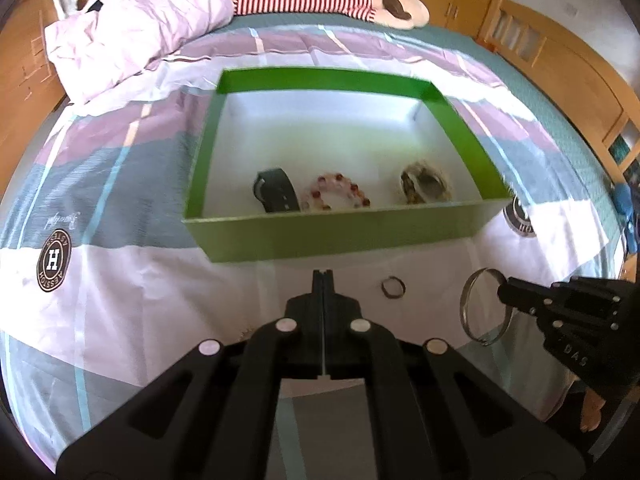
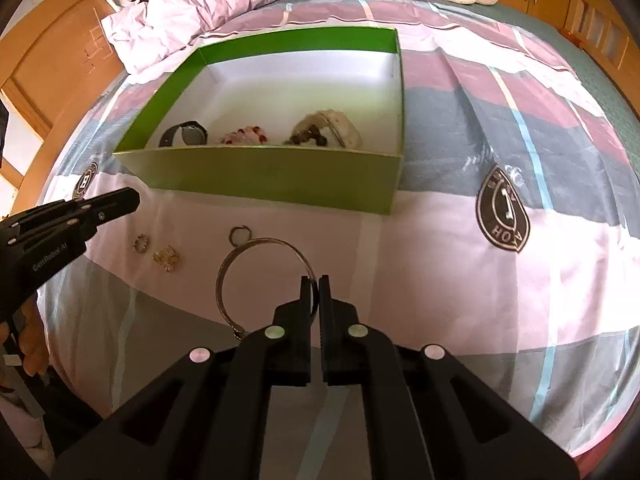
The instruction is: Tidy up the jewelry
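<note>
Your right gripper [image 2: 314, 280] pinches the rim of a thin silver bangle [image 2: 240, 256], held just above the quilt [image 2: 460, 240], near the green box [image 2: 260, 176]. Your left gripper [image 1: 322, 276] is fully closed on nothing. A small ring [image 1: 393, 287] lies between them. Inside the box sit a black watch [image 1: 276, 196], a red-beaded bracelet [image 1: 340, 196] and a pale bracelet [image 1: 424, 186].
</note>
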### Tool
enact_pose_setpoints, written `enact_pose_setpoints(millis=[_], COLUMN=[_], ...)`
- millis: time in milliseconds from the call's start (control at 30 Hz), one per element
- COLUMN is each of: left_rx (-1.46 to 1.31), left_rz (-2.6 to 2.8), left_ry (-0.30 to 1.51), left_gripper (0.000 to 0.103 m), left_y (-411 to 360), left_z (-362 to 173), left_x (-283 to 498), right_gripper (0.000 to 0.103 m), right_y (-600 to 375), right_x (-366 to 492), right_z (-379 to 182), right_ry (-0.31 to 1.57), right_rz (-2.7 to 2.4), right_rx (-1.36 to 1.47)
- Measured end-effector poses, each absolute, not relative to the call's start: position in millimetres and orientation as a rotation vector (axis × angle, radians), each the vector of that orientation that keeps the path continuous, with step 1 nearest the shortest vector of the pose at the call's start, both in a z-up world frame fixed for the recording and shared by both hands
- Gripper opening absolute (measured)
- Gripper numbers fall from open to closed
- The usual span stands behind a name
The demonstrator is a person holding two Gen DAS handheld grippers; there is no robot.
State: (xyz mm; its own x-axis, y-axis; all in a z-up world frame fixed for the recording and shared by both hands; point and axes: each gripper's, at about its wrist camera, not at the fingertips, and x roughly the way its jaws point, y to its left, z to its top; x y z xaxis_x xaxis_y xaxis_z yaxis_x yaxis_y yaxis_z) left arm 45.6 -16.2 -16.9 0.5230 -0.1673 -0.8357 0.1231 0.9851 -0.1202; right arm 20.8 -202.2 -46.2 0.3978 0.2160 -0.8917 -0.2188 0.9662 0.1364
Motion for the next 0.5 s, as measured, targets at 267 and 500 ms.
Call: enact_pose_setpoints(millis=[267,500], left_rx=[-0.070,0.066], left_rz=[-0.207,-0.221], left_ry=[1.088,1.206], left_gripper=[0.000,0.017], left_y=[-15,-38], left_z=[-16,-62], left_x=[52,46], right_gripper=[0.003,0.003], right_y=[-199,-196], right_x=[32,33], right_z=[-26,-31], right_ry=[1.083,1.107], right_rz=[0.288,0.292], right_rx=[0.020,0.006])
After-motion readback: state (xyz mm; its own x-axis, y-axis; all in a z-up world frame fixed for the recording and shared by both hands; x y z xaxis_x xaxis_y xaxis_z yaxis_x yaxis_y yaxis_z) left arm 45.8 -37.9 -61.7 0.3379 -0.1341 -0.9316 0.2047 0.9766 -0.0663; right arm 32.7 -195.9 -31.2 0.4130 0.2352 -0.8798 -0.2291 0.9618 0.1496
